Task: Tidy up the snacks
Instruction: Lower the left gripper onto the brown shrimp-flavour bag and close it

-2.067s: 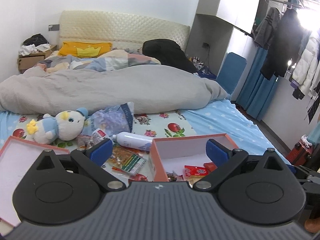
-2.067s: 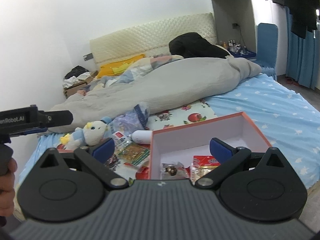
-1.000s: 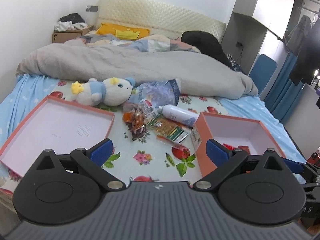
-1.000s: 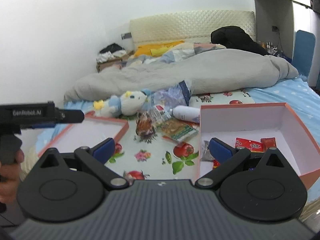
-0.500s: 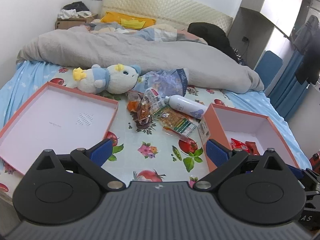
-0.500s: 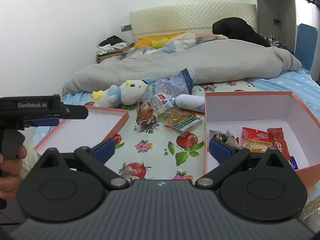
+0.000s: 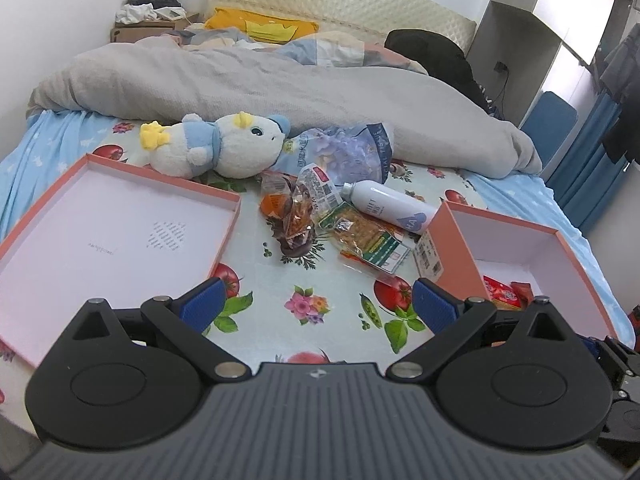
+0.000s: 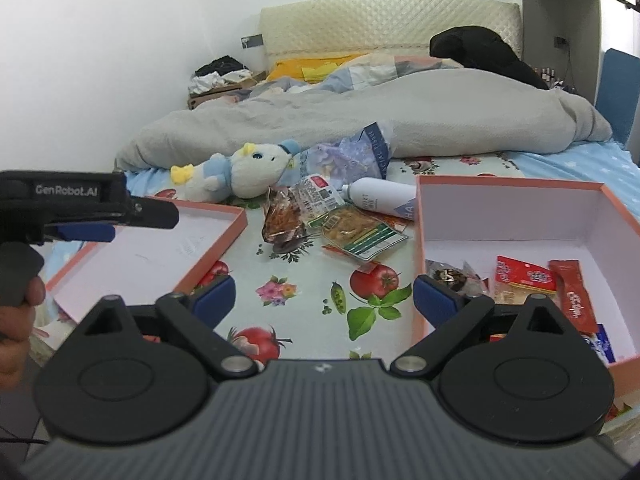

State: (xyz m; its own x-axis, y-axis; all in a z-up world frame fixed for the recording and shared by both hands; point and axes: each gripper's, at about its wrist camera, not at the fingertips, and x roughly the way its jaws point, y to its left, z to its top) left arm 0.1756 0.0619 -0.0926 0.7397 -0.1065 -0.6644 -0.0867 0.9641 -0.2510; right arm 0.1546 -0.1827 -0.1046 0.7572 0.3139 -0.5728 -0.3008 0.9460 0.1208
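A pile of snack packets (image 7: pixel 320 216) lies on the flowered sheet between a shallow pink lid (image 7: pixel 100 232) on the left and a deeper pink box (image 7: pixel 516 248) on the right. The pile also shows in the right wrist view (image 8: pixel 320 220). The box (image 8: pixel 520 216) holds several snacks, among them a red packet (image 8: pixel 524 276). My left gripper (image 7: pixel 316 308) is open and empty, above the sheet in front of the pile. My right gripper (image 8: pixel 324 300) is open and empty, near the box's left wall. The left gripper also shows at the left of the right wrist view (image 8: pixel 80 204).
A plush duck (image 7: pixel 216 148), a bluish foil bag (image 7: pixel 344 152) and a white bottle (image 7: pixel 388 204) lie beside the pile. A grey duvet (image 7: pixel 280 76) covers the far half of the bed. A blue chair (image 7: pixel 552 116) stands at the right.
Both grippers have tilted down and moved closer to the bed, so the lid, the pile and the box's inside now show more fully. Both stay open and empty.
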